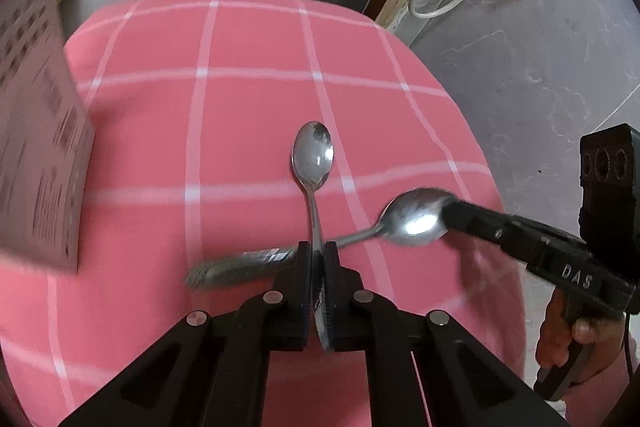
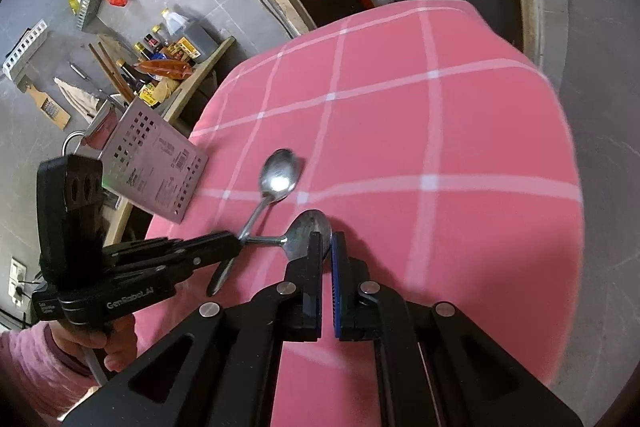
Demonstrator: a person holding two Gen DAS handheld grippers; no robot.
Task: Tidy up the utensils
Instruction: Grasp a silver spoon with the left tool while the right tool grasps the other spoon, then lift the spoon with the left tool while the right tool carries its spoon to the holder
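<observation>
Steel spoons, light, stiff and slick. My left hand-held gripper (image 1: 316, 255) was clamped on one spoon (image 1: 313, 163) by its thin handle, while my right hand-held gripper (image 2: 327, 245) pinched the other spoon (image 2: 308, 233) at the bowl, handles crossing just over the pink tabletop (image 2: 460, 131). Perforated utensil holder (image 2: 154, 161) stood near on the left, nothing blocking it.

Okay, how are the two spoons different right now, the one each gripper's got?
The left hand-held gripper clamps the first spoon by its handle, while the right hand-held gripper pinches the second spoon at its bowl. The first spoon points straight away from the left camera; the second spoon lies crosswise, its handle passing across the first spoon's. Both are shiny metal, bowls facing up, over the pink checked tablecloth.
</observation>
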